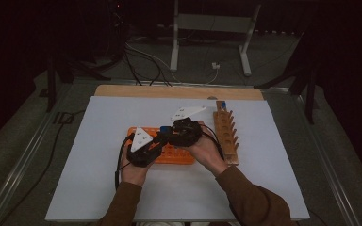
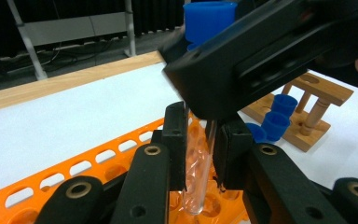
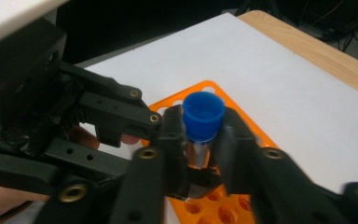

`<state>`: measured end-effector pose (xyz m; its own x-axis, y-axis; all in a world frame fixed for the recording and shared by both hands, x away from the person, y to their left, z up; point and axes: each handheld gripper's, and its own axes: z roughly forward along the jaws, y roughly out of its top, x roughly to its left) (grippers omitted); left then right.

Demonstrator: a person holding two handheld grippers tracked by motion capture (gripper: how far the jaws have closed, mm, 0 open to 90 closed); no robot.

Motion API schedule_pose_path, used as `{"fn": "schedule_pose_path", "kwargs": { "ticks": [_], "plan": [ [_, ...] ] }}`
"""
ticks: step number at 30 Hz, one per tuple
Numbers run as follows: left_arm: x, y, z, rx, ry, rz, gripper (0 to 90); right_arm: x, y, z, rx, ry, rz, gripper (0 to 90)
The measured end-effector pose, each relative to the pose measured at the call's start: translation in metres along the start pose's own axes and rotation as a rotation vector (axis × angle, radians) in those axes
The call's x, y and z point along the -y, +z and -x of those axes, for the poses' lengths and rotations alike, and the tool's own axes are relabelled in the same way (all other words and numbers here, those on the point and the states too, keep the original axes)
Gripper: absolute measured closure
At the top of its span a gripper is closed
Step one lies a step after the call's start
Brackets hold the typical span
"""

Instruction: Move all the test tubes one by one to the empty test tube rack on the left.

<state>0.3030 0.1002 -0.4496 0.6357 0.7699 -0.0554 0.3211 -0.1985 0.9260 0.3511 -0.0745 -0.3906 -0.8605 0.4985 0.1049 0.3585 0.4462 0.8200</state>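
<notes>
My hands come in from the near edge of the worktop [image 1: 99, 188], both tools meeting over the orange rack [image 1: 179, 155] at centre. Left tool [image 2: 204, 142]: clamped on the clear tube [image 2: 200, 179], pads on the glass at mid-height, tube near upright with its lower end just above the rack's holes; I can't tell whether it touches the rack. In the high view my left tool [image 1: 158, 141] sits over the rack's left half. Right tool [image 3: 200, 140]: jaws either side of the same tube just under its blue cap [image 3: 203, 115], close against it, but blur there hides whether the pads press, so I can't call that grip. In the left gripper view the right tool's black body crosses above my left jaws, with the cap [image 2: 209, 21] sticking up over it. In the high view the right tool [image 1: 169, 136] points left, nose to nose with the left one. Beyond, to my right: wooden rack [image 1: 226, 134] lying lengthwise just beside the orange one, more blue caps [image 2: 275, 119] at its base. Farther back, the bare wooden edge of the worktop [image 1: 169, 90], then cables [image 1: 141, 59] on the floor.
</notes>
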Motion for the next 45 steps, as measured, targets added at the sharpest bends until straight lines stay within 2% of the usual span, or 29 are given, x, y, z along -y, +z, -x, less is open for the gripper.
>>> {"fn": "schedule_pose_path", "kwargs": {
  "ticks": [5, 8, 9, 10, 13, 16, 26, 29, 32, 33, 39, 45],
  "plan": [
    [0.002, 0.000, -0.003, -0.012, -0.015, 0.003, 77.9, -0.001, -0.006, 0.005, -0.013, 0.027, 0.026, 49.7],
    [0.003, 0.001, -0.004, -0.014, -0.023, 0.005, 77.9, -0.001, -0.010, 0.008, -0.018, 0.045, 0.040, 42.1],
    [0.004, 0.001, -0.004, -0.015, -0.025, 0.005, 77.9, -0.001, -0.010, 0.008, -0.018, 0.045, 0.040, 42.1],
    [0.004, 0.002, -0.004, -0.017, -0.027, 0.005, 78.0, 0.000, -0.013, 0.009, -0.008, 0.044, 0.043, 35.3],
    [0.004, 0.003, -0.004, -0.015, -0.028, 0.007, 78.0, 0.001, -0.017, 0.012, 0.015, 0.037, 0.044, 27.3],
    [0.005, 0.004, -0.003, -0.013, -0.023, 0.007, 77.9, 0.003, -0.021, 0.015, 0.048, 0.040, 0.047, 15.1],
    [0.008, 0.011, 0.003, 0.001, -0.022, -0.001, 78.0, 0.010, -0.039, 0.030, 0.099, 0.066, 0.082, 2.2],
    [0.010, 0.013, 0.005, 0.007, -0.018, -0.005, 77.9, 0.013, -0.044, 0.036, 0.133, 0.077, 0.080, 0.0],
    [0.011, 0.014, 0.006, 0.010, -0.016, -0.009, 77.9, 0.016, -0.047, 0.041, 0.139, 0.089, 0.086, 0.0],
    [0.013, 0.016, 0.007, 0.012, -0.017, -0.015, 77.9, 0.019, -0.051, 0.045, 0.156, 0.096, 0.090, 0.0],
    [0.017, 0.019, 0.008, 0.024, -0.026, -0.021, 77.9, 0.025, -0.058, 0.051, 0.164, 0.105, 0.092, 0.0],
    [0.024, 0.025, 0.010, 0.030, -0.003, -0.073, 77.9, 0.031, -0.061, 0.054, 0.164, 0.108, 0.094, 0.0]
  ]
}}
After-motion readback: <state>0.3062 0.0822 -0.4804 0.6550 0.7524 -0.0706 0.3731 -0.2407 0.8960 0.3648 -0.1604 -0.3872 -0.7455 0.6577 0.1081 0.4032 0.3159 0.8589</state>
